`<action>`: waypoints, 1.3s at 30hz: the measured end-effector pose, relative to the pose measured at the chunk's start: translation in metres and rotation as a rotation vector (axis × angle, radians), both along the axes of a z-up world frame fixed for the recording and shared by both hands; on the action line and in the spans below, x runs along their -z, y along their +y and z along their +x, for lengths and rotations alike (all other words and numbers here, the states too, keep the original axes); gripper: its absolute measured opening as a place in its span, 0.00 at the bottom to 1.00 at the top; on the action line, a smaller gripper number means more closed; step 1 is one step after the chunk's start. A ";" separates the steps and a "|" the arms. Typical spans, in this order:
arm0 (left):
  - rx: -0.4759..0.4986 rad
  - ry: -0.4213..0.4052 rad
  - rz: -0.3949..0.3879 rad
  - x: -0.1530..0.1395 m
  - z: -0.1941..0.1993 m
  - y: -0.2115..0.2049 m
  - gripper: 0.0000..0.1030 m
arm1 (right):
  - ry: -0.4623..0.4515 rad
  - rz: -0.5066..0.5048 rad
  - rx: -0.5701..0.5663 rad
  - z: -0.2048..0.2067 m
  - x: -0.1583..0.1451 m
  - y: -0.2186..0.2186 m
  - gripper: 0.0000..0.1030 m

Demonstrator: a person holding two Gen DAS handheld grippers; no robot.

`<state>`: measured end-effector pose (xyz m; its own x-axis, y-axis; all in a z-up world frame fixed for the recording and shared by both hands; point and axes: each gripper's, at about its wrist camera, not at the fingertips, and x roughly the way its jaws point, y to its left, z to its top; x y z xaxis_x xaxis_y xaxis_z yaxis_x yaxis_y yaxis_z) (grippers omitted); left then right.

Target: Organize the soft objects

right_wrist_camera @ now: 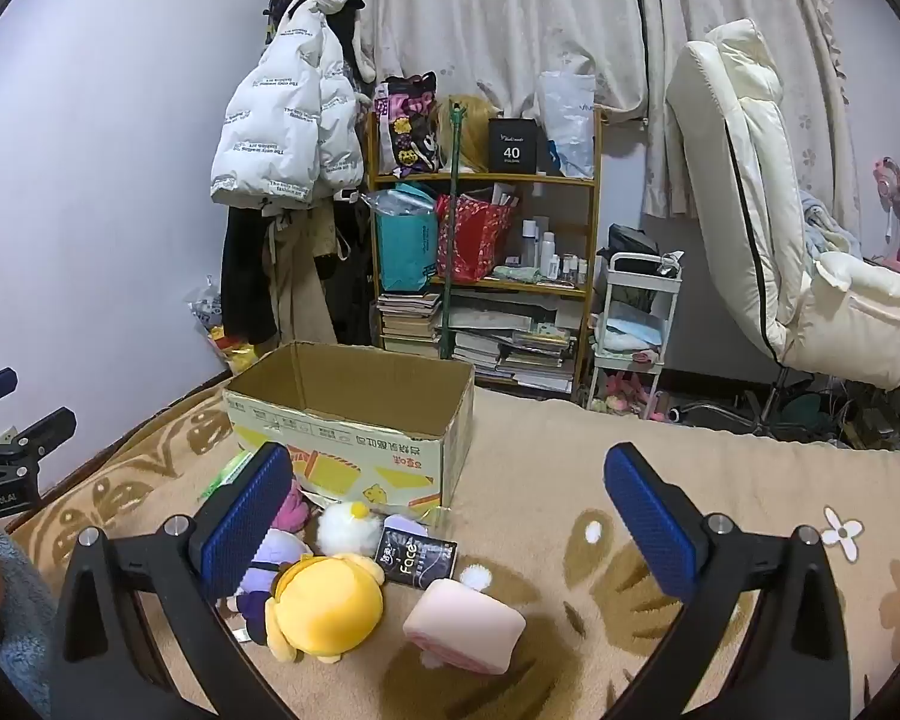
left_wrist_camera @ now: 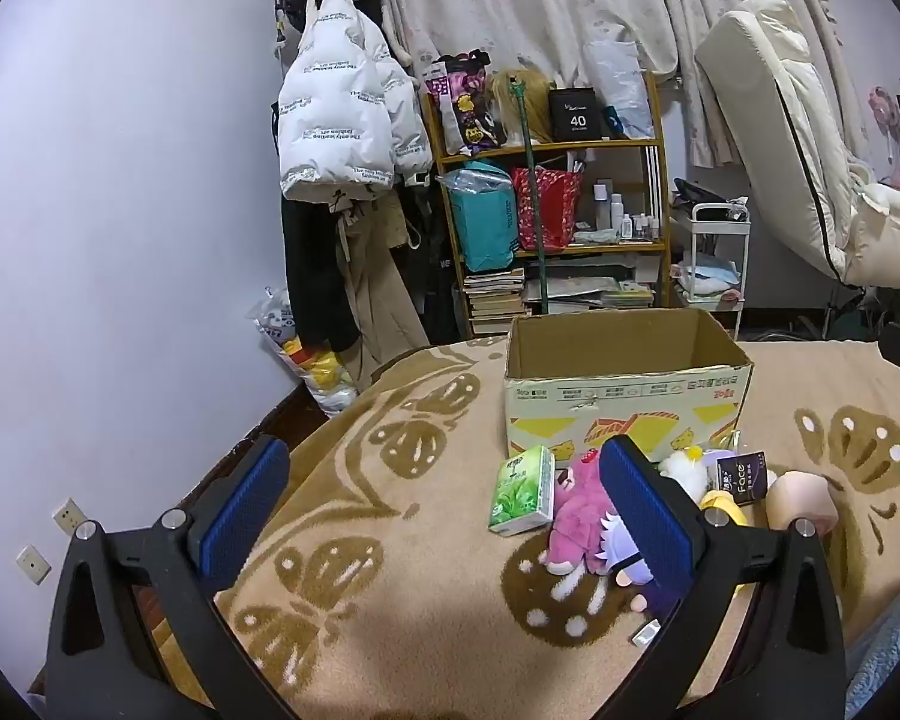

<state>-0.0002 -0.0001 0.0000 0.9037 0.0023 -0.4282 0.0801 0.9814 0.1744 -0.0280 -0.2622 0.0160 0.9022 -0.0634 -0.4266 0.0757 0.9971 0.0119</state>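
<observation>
An open cardboard box (left_wrist_camera: 624, 396) stands on the beige blanket; it also shows in the right wrist view (right_wrist_camera: 354, 420). Before it lie soft things: a pink plush (left_wrist_camera: 576, 516), a purple-haired doll (left_wrist_camera: 621, 558), a white fluffy toy (right_wrist_camera: 348, 528), a yellow plush (right_wrist_camera: 324, 606), a pink soft block (right_wrist_camera: 462, 624), a green tissue pack (left_wrist_camera: 522, 492) and a dark "Face" tissue pack (right_wrist_camera: 417, 558). My left gripper (left_wrist_camera: 444, 504) is open and empty, left of the pile. My right gripper (right_wrist_camera: 450, 516) is open and empty, above the toys.
A patterned blanket (right_wrist_camera: 630, 480) covers the surface. Behind stand a wooden shelf (right_wrist_camera: 486, 180) with bags and books, a white cart (right_wrist_camera: 636, 324), hanging coats (left_wrist_camera: 342, 114) and a white recliner chair (right_wrist_camera: 768, 210). The left gripper shows at the left edge (right_wrist_camera: 6, 456).
</observation>
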 end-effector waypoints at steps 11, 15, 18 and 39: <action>0.000 -0.003 0.005 0.000 0.000 0.000 0.99 | 0.003 -0.003 0.000 0.001 0.002 0.001 1.00; 0.002 -0.003 0.004 0.000 0.000 0.000 0.99 | 0.003 -0.003 0.000 0.001 0.002 0.001 1.00; 0.001 -0.003 0.004 0.000 0.000 0.000 0.99 | 0.004 -0.003 -0.001 0.001 0.002 0.000 1.00; 0.001 -0.003 0.005 0.000 0.000 0.000 0.99 | 0.008 -0.005 0.002 0.001 0.004 0.000 1.00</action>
<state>-0.0001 -0.0004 0.0000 0.9048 0.0035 -0.4258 0.0808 0.9804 0.1797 -0.0266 -0.2618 0.0121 0.8985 -0.0670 -0.4338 0.0773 0.9970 0.0061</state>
